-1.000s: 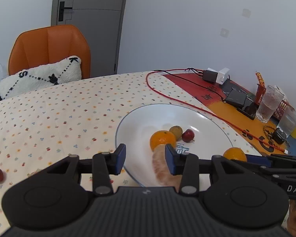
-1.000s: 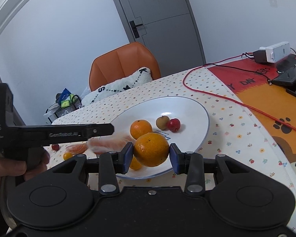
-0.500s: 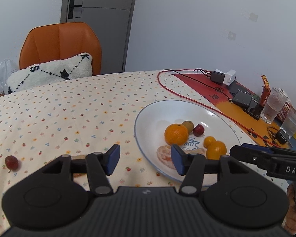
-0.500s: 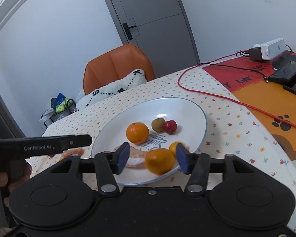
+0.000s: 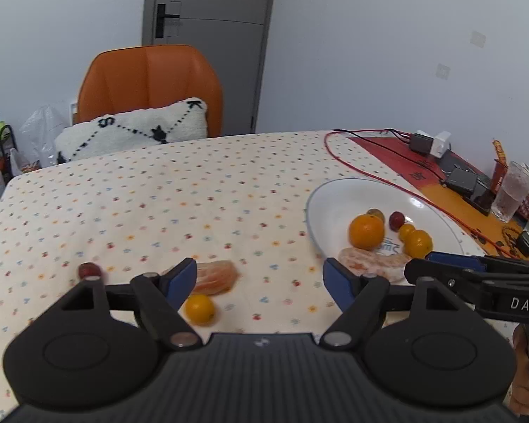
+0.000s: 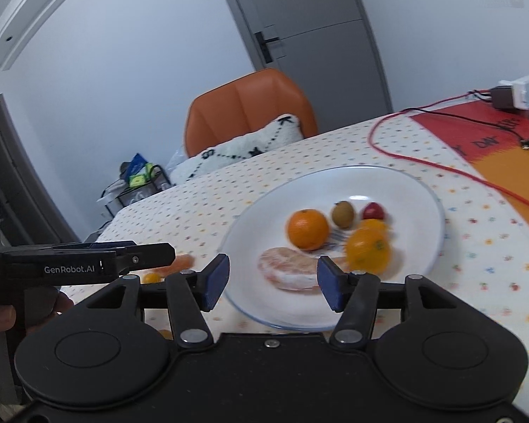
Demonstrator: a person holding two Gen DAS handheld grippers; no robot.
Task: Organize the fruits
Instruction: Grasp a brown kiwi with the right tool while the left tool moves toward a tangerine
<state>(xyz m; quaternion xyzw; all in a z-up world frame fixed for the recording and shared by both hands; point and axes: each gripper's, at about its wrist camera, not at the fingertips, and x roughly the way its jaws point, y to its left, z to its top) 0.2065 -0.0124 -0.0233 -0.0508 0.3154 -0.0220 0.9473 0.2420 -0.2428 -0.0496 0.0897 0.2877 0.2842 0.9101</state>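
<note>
A white plate (image 5: 338, 194) (image 6: 412, 190) holds a large orange (image 5: 366, 231) (image 6: 307, 229), two smaller oranges (image 5: 418, 243) (image 6: 367, 250), a kiwi (image 6: 342, 213), a red fruit (image 6: 373, 210) and a peeled citrus piece (image 5: 370, 262) (image 6: 287, 269). On the cloth lie another peeled piece (image 5: 217, 276), a small orange (image 5: 200, 309) and a red fruit (image 5: 88, 270). My left gripper (image 5: 261, 282) is open and empty above the cloth, left of the plate. My right gripper (image 6: 271, 285) is open and empty at the plate's near rim.
A red cable (image 5: 356, 167), chargers (image 5: 432, 142) and glasses (image 5: 511, 194) lie at the right of the table. An orange chair (image 5: 148, 81) with a white cushion (image 5: 134, 130) stands behind the table. The dotted tablecloth (image 5: 158, 204) covers the left part.
My right gripper let go of the orange into the plate and pulled back open. My left gripper let go of the peeled piece in the plate, opened wide and swung left over the cloth.
</note>
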